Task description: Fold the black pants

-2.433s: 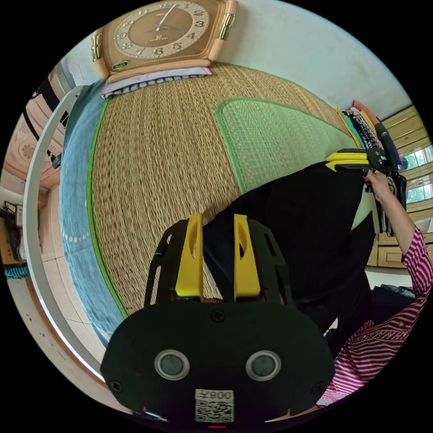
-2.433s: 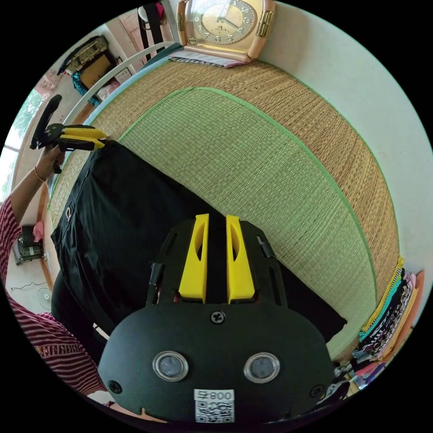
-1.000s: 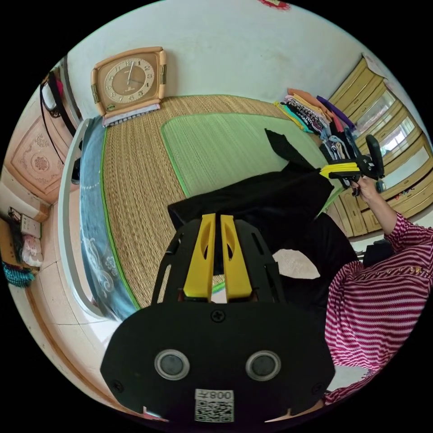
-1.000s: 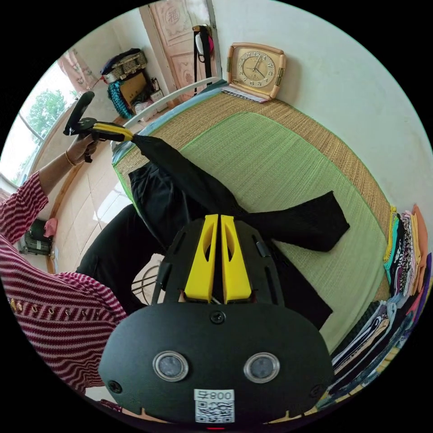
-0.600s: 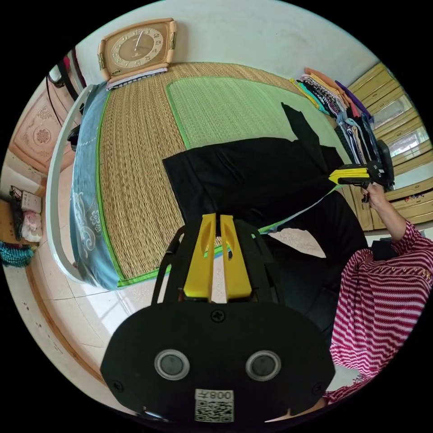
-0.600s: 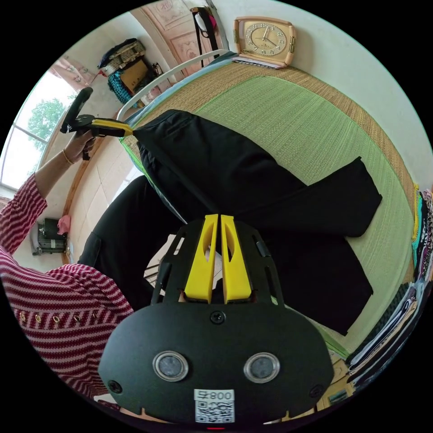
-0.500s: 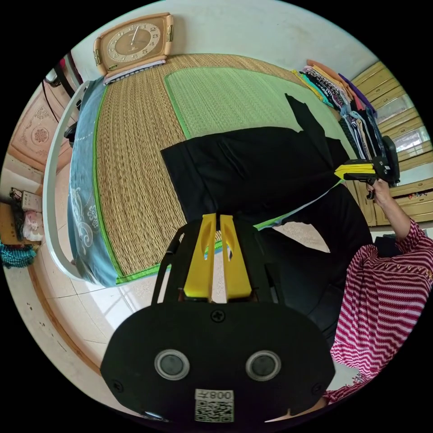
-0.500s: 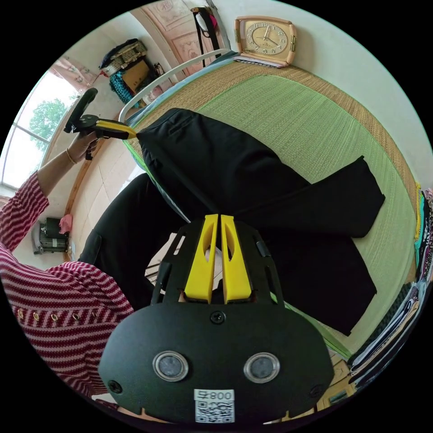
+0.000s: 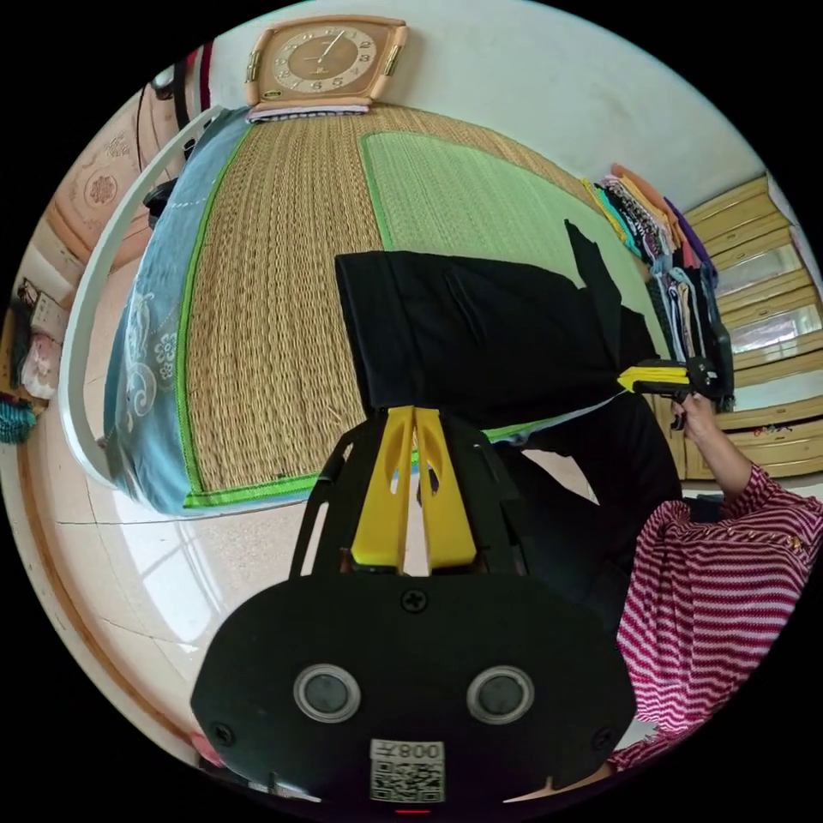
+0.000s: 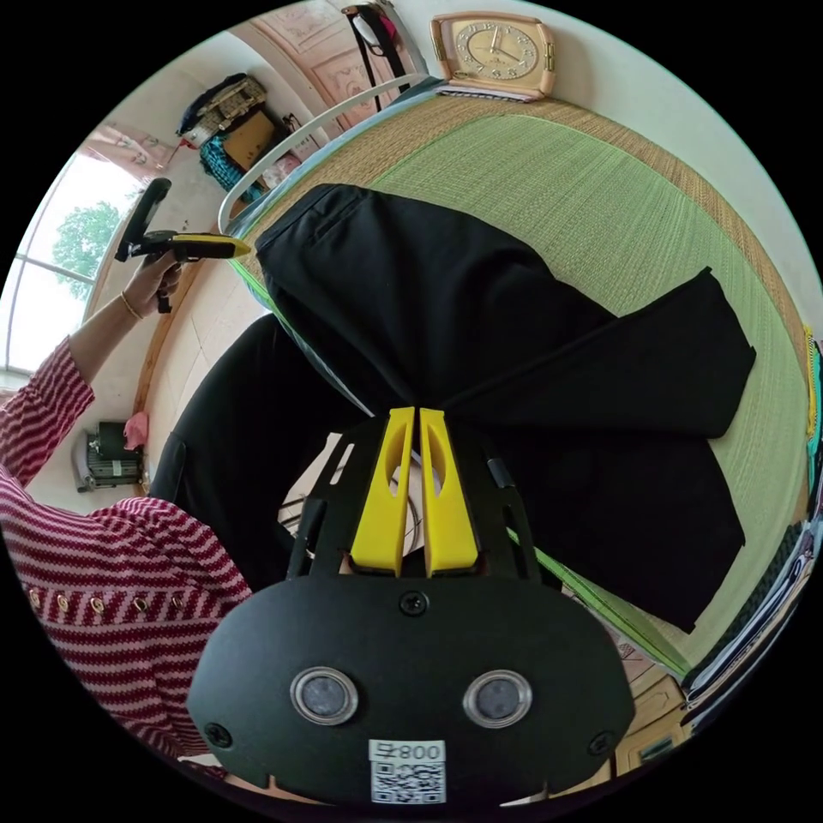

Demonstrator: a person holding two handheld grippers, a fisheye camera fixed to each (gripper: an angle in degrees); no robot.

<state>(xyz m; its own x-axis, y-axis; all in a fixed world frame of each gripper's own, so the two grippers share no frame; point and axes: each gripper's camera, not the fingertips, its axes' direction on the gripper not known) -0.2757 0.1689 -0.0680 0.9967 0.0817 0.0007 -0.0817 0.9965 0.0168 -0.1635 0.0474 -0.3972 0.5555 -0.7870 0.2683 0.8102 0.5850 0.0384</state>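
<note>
The black pants (image 10: 480, 326) are smooth, matt cloth lying on a coarse woven straw mat (image 9: 274, 283). Each tool (image 9: 415, 420) has matt yellow plastic jaws, and the floor tiles (image 9: 171, 583) are glossy.

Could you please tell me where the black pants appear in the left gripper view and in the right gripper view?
Left gripper view: the black pants lie at centre right, just above that view's own gripper.
Right gripper view: the black pants spread across the centre, legs fanning toward the right.
Shared landmark: the wall clock at the top of each picture.
</note>
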